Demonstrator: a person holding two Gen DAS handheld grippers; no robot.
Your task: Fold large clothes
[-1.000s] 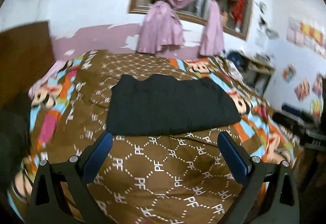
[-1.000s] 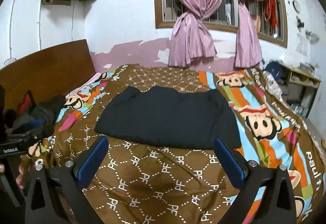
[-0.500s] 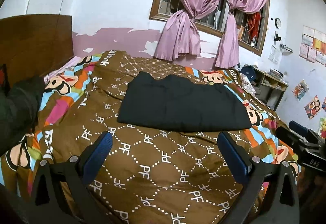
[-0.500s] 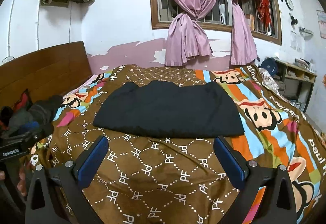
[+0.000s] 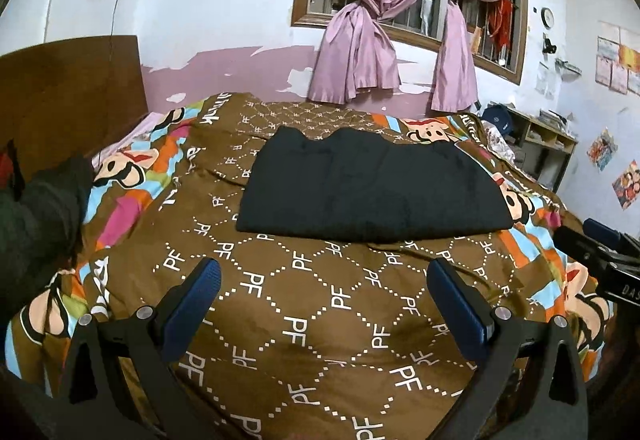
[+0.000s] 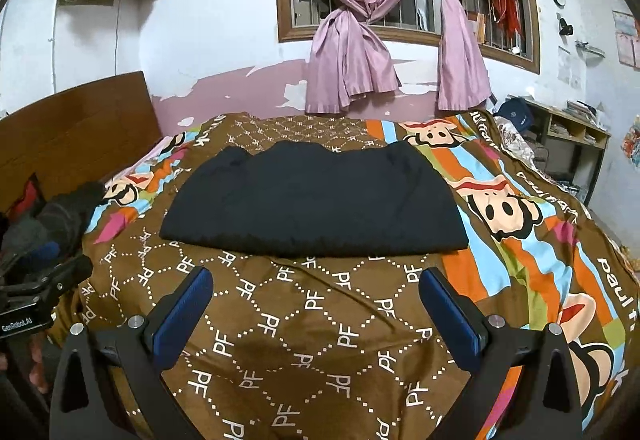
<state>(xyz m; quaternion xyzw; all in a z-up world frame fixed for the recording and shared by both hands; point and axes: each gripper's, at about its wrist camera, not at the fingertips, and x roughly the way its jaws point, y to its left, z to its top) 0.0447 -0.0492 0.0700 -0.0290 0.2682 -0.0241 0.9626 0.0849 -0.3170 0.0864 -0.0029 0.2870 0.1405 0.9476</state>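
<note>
A black garment [image 5: 368, 188] lies folded flat in a rectangle on the brown patterned bedspread [image 5: 320, 304]; it also shows in the right wrist view [image 6: 316, 200]. My left gripper [image 5: 324, 272] is open and empty, held above the bedspread short of the garment's near edge. My right gripper [image 6: 316, 280] is open and empty too, also short of the near edge. Each gripper shows at the edge of the other's view: the right one [image 5: 604, 256], the left one [image 6: 36, 288].
A pile of dark clothes [image 5: 36, 208] lies at the bed's left by the wooden headboard [image 6: 76, 128]. A window with pink curtains [image 6: 360, 40] is behind the bed. A low shelf [image 6: 572, 136] stands at the right wall.
Both grippers have drawn back and lifted away from the folded garment, so it looks smaller and farther. The garment has not moved. Both stay open.
</note>
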